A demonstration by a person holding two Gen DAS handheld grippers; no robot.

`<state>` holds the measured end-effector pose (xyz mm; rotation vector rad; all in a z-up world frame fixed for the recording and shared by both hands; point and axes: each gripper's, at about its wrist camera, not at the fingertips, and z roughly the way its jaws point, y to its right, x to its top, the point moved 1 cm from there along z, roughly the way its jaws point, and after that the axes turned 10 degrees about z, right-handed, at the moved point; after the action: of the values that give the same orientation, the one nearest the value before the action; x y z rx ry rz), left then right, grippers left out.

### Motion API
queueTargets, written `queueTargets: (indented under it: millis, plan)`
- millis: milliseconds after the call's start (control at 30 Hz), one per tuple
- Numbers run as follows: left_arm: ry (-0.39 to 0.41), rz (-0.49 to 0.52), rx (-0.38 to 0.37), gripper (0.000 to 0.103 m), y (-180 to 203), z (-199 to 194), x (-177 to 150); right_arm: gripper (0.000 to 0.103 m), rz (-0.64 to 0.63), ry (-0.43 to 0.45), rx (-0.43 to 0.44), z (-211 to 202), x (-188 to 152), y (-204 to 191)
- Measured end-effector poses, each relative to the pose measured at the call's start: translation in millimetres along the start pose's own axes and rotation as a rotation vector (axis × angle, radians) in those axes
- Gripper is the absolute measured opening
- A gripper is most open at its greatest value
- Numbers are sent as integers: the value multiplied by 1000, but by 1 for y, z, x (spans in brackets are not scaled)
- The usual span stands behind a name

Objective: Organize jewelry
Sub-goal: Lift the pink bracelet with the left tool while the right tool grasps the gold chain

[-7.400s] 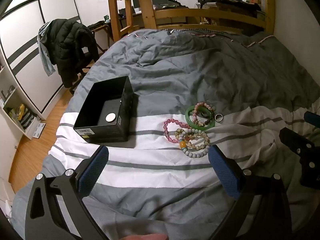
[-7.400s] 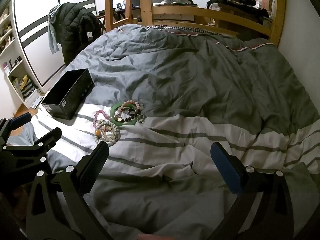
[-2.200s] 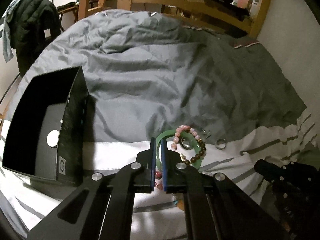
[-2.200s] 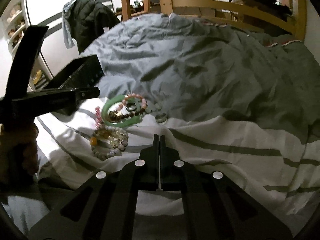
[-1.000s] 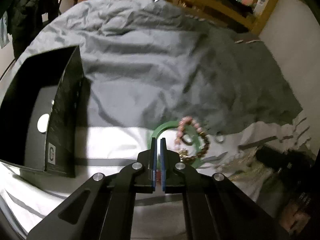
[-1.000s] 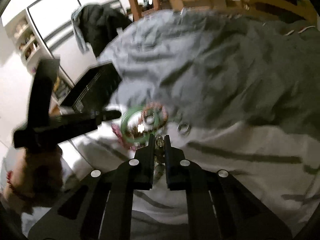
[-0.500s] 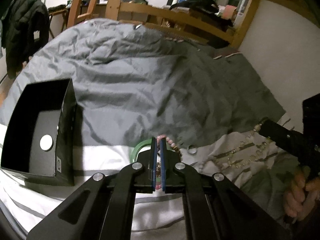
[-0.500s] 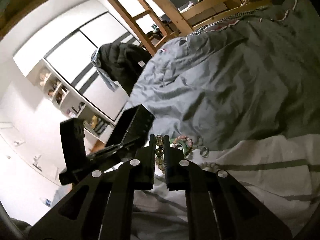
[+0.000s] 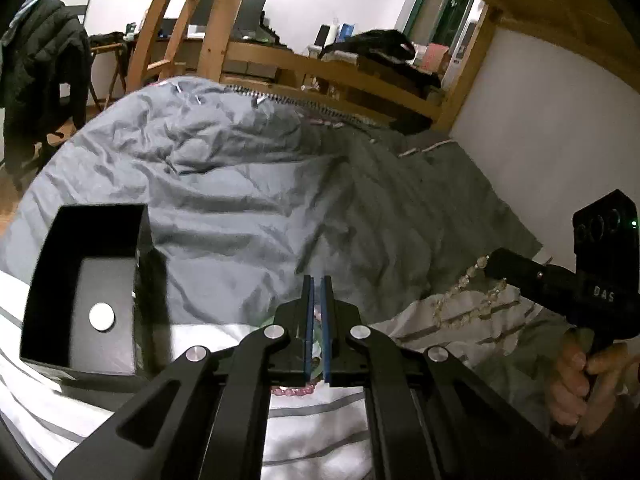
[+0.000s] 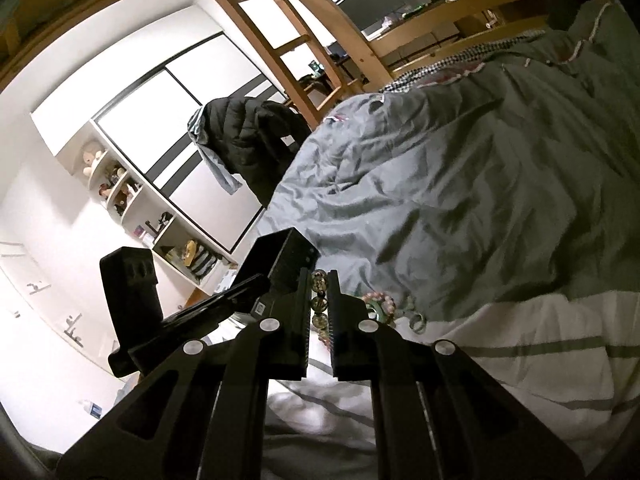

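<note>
The box [image 9: 86,292] stands on the bed [image 9: 248,200], with a round disc [image 9: 101,317] lying inside it on its floor. To the right of the box, on the bed, lies a heap of bracelets [image 10: 378,305], and a ring [image 10: 416,324] lies just to the right of this heap. Further right of the box, a bead bracelet [image 9: 466,300] hangs above the bed from the right gripper [image 9: 496,266], and behind the box a jacket [image 9: 40,72] hangs beside the bed.

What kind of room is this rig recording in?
Most likely a bedroom, probably the lower bunk or under a loft bed: a rumpled grey duvet on the bed, a wooden ladder and frame, and a dark jacket hanging beside a sliding-door wardrobe.
</note>
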<state>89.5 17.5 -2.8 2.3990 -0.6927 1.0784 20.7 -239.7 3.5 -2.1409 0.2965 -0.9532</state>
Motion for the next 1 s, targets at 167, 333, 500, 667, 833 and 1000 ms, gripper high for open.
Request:
queueTargets:
  millis: [167, 333, 500, 667, 833, 1000]
  plan:
    - [-31, 6, -21, 4, -3, 0, -3, 9, -21, 13, 8, -4, 1, -13]
    - [-270, -7, 45, 73, -9, 48, -28, 9, -27, 0, -12, 0, -5, -12]
    - [-477, 29, 63, 73, -11, 93, -53, 9, -36, 2, -13, -2, -7, -13]
    - [-514, 14, -21, 15, -11, 105, -65, 9, -30, 24, -4, -10, -6, -13]
    - [-454, 2, -46, 8, -11, 93, -60, 9, -16, 45, 0, -18, -4, -10]
    - [-357, 7, -55, 8, -7, 69, -48, 9, -14, 58, 10, -24, -1, -13]
